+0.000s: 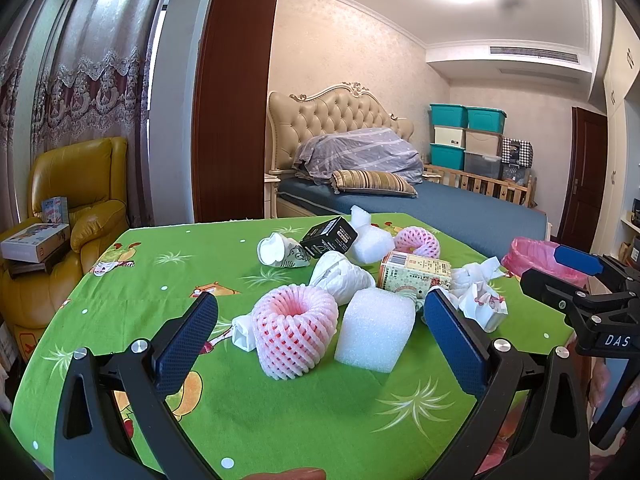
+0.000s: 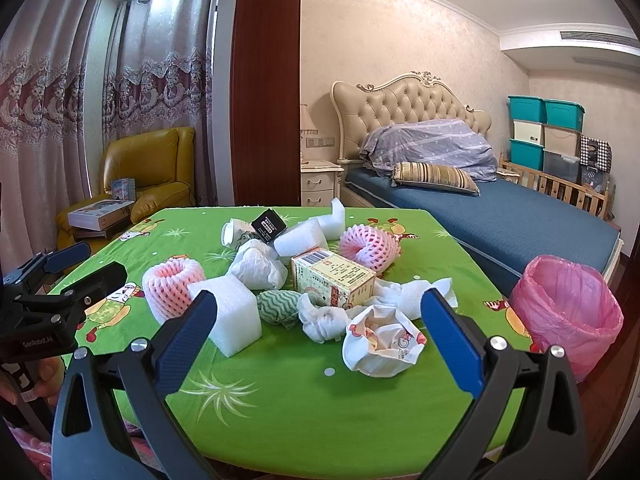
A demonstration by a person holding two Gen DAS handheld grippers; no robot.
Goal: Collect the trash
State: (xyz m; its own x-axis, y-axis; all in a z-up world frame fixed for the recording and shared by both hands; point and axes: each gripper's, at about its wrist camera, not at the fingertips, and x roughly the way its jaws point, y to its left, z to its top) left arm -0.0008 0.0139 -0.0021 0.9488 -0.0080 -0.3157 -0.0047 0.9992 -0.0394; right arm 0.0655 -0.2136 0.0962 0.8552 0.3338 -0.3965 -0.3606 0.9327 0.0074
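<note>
Trash lies in a heap on the green tablecloth [image 1: 280,420]: a pink foam fruit net [image 1: 294,332], a white foam block [image 1: 374,330], a printed carton [image 1: 416,274], a black box [image 1: 329,237], crumpled tissues [image 1: 340,276] and a second pink net [image 1: 417,242]. My left gripper [image 1: 320,332] is open and empty, just short of the near net and block. My right gripper [image 2: 320,328] is open and empty, facing a crumpled paper wrapper [image 2: 382,340], with the foam block [image 2: 230,314] and carton [image 2: 332,278] beyond. A bin with a pink bag [image 2: 568,312] stands off the table's right edge.
A bed [image 2: 500,216] lies behind the table. A yellow armchair [image 1: 76,208] with boxes on it stands at the left. Stacked storage bins [image 1: 466,140] are by the far wall. A brown wooden post [image 2: 266,80] rises behind the table.
</note>
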